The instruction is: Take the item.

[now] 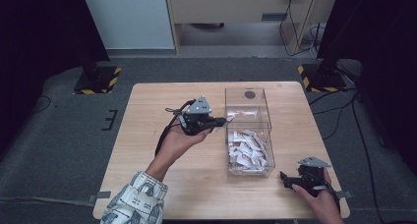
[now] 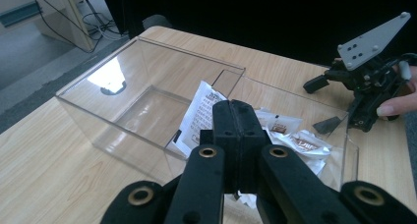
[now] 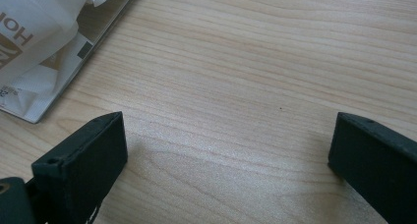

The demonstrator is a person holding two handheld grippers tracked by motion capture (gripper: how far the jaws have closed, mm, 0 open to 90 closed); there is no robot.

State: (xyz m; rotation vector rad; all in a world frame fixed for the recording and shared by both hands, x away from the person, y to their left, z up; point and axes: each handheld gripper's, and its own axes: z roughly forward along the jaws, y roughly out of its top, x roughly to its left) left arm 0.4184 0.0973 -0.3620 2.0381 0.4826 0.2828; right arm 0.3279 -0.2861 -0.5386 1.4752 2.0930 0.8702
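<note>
Your left gripper (image 1: 222, 121) sits at the box's (image 1: 269, 135) left wall, about level with the divider between its two compartments; jaws pressed together on a white packet (image 2: 199, 113), which sticks up past the tips over the box. In the left gripper view the jaws hide the packet's lower edge, so you can't see how deep the grip goes. The far compartment looks empty apart from a dark round spot on its floor; what that spot is, can't tell. The near compartment holds the pile of packets (image 1: 247, 148); the print on them is too small to read from the high view, and glare on the clear walls blurs the pile's edges. Your right gripper (image 1: 287, 180) rests on the table (image 1: 147, 116) just right of the box's near right corner, jaws spread wide with bare wood between them, touching nothing. Its own view cuts off both jaws at the frame edges and catches only a corner of the box with packets behind the wall at top left. Your right hand is cropped by the bottom edge of the high view.
</note>
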